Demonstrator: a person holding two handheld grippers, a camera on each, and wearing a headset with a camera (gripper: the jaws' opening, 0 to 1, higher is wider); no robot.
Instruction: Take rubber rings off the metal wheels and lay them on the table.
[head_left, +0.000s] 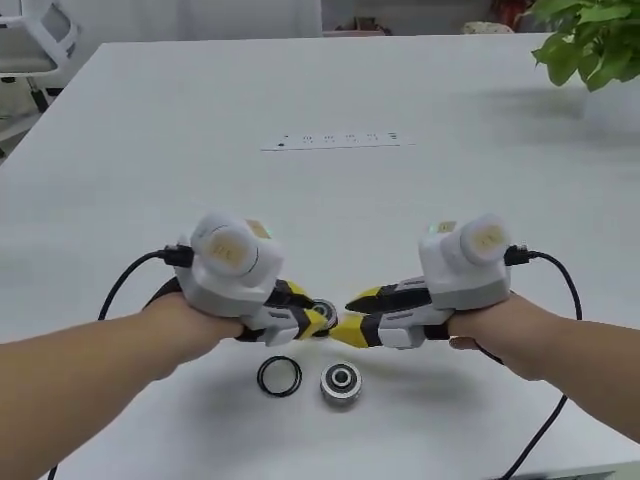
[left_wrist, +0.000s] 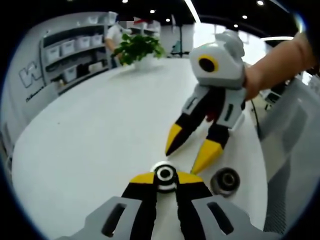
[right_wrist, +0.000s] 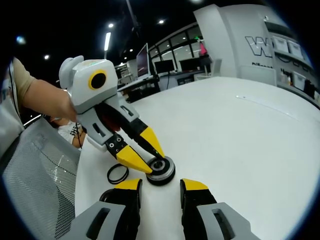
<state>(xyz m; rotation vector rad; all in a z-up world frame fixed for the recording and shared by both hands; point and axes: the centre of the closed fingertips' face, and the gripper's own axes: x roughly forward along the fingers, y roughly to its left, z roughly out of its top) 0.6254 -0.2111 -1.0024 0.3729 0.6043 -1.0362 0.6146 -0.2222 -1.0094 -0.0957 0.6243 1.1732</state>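
My left gripper is shut on a small metal wheel, holding it just above the table; its rim looks dark. Facing it, my right gripper is open, its yellow tips close to the wheel and a little apart from it. On the table in front of me lie a loose black rubber ring and, beside it, a second metal wheel.
The white table stretches far ahead. A white power strip lies mid-table and a green plant stands at the far right corner. Black cables trail from both grippers.
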